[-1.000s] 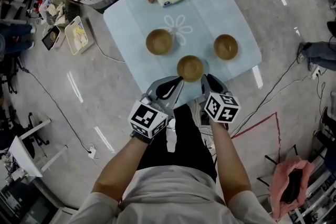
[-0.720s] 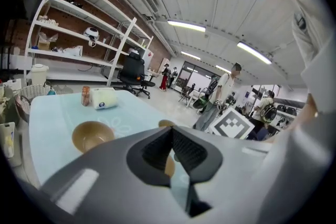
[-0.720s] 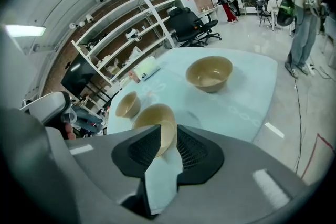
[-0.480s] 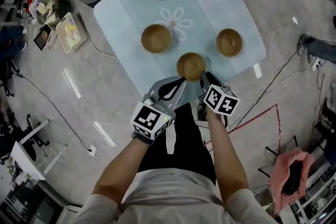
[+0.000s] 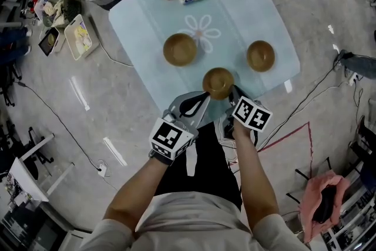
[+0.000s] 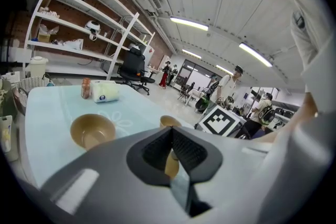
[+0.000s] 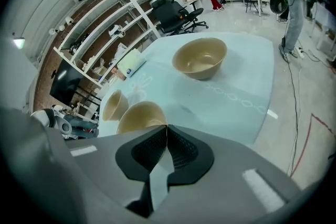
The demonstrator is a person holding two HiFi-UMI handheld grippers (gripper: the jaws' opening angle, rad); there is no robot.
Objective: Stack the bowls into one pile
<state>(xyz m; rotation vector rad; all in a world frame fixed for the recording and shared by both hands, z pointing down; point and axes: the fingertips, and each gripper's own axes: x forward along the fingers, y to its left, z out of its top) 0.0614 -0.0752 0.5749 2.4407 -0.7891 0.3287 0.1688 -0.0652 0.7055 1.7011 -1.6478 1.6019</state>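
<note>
Tan bowl — right at closed tips of right claw

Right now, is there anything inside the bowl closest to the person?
In the head view, the nearest bowl looks empty: only its plain brown inside shows. In the right gripper view, the right gripper covers the bowl's lower part, so that view cannot show the bottom.

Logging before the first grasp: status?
Left gripper shut, empty. Right gripper shut, empty. Near bowl just ahead; left bowl, right bowl apart, unstacked. Nothing between.
</note>
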